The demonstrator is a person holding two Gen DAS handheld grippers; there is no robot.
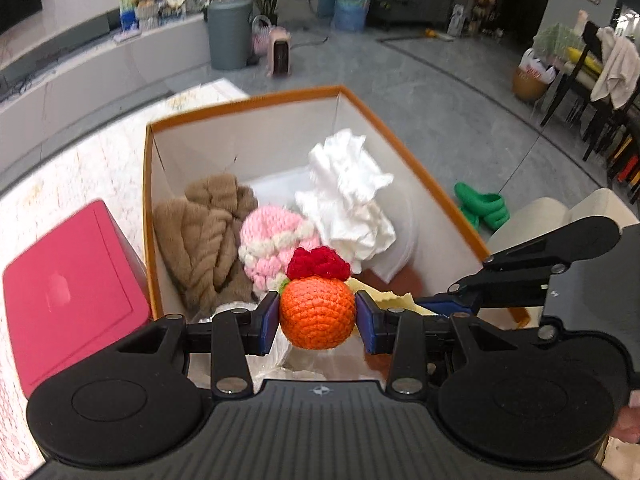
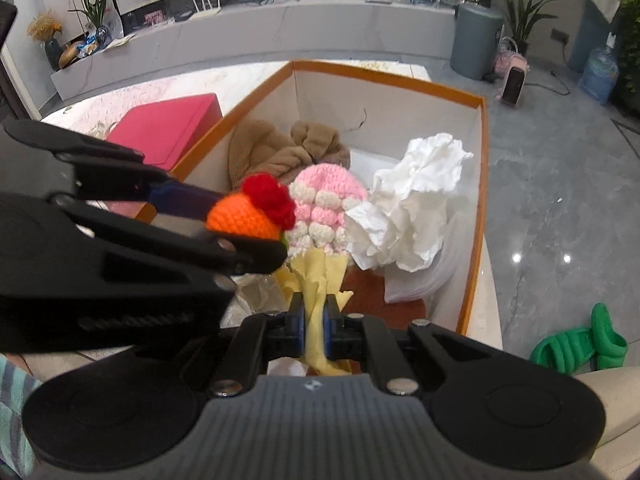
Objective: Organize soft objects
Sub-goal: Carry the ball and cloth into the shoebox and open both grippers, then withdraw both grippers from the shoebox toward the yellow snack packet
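Holding crochet orange (image 1: 318,312) between left gripper (image 1: 318,317) pads, half-open, over box (image 1: 248,106). Pinching limp yellow cloth (image 2: 316,280) in nearly closed right gripper (image 2: 315,326). Likely handling light, squashy; gripping mid-body.

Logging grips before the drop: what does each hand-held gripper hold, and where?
Left hand-held gripper: orange crochet ball, clamped across its sides. Right hand-held gripper: yellow cloth, pinched mid-fold.

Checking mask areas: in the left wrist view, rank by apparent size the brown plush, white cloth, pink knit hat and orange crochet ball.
1-2. brown plush and white cloth: look alike, no ranking.
3-4. pink knit hat and orange crochet ball: close; the hat is partly hidden, and the ball is nearest the camera, so it looks inflated.
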